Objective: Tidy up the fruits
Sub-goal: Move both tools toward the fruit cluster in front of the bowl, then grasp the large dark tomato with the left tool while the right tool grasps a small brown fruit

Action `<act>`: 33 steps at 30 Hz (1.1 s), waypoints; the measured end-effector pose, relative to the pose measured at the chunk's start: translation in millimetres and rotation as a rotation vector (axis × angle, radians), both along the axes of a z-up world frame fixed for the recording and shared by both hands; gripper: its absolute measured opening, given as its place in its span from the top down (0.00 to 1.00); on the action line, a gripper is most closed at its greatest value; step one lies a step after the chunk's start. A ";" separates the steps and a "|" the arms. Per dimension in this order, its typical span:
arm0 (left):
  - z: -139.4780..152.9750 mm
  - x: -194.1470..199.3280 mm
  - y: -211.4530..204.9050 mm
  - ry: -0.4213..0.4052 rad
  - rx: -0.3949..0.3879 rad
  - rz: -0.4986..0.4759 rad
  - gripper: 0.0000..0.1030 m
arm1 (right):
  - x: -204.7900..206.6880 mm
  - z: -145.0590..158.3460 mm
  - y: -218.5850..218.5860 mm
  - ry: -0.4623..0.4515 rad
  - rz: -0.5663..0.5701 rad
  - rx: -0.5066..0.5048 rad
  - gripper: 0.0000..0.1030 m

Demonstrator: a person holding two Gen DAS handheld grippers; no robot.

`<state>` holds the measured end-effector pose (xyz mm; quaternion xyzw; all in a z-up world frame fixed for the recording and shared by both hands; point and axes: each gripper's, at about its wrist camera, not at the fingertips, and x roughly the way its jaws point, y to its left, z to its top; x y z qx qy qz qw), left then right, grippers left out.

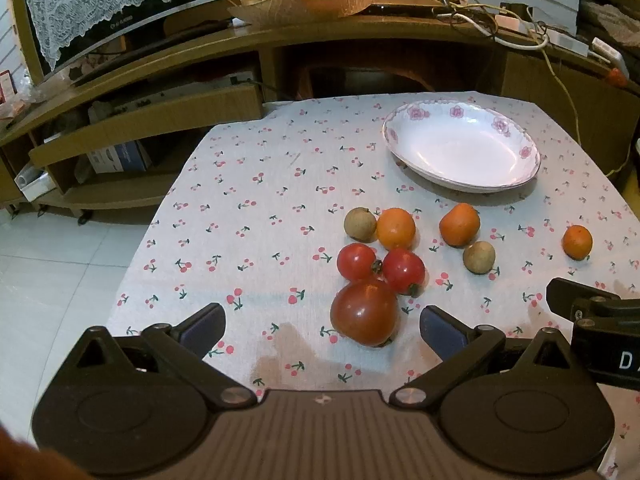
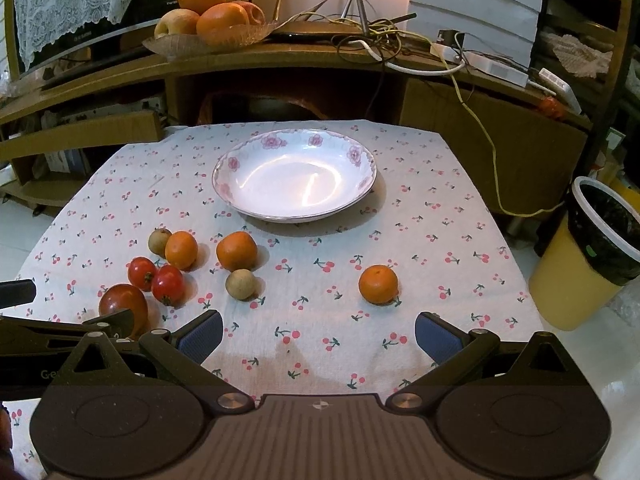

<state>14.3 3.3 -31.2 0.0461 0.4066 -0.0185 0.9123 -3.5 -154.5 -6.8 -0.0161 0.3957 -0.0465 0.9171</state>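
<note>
Hovering low over the table (image 2: 440,200), both grippers stood open and empty: left gripper (image 1: 320,326) just behind the big tomato (image 1: 364,312), right gripper (image 2: 318,334) near the lone orange (image 2: 378,284). The dish (image 2: 294,176) held nothing. All eight fruits lay on the cloth; sorting apparently not begun.

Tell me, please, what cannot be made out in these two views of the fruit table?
- Big tomato: right view, lower part hidden behind the left gripper.
- Fruit dish on the cabinet: left view, top orange cut off by the edge.
- Bin: right view, contents too dark.
</note>
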 end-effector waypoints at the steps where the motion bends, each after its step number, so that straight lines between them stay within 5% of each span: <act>1: -0.1 0.6 -0.2 0.001 0.001 -0.001 0.00 | 0.3 -0.6 0.2 0.001 0.001 0.000 0.01; 21: 0.5 3.7 10.7 0.008 0.002 -0.109 0.00 | 12.3 -6.0 -1.2 0.052 0.075 0.052 0.06; 26: -3.9 7.8 20.8 0.032 -0.088 -0.152 0.00 | 23.1 -12.2 -2.4 0.077 0.140 0.043 0.15; 33: -13.3 17.0 9.5 0.019 -0.035 -0.206 0.01 | 36.8 -16.7 -11.3 0.105 0.212 0.090 0.24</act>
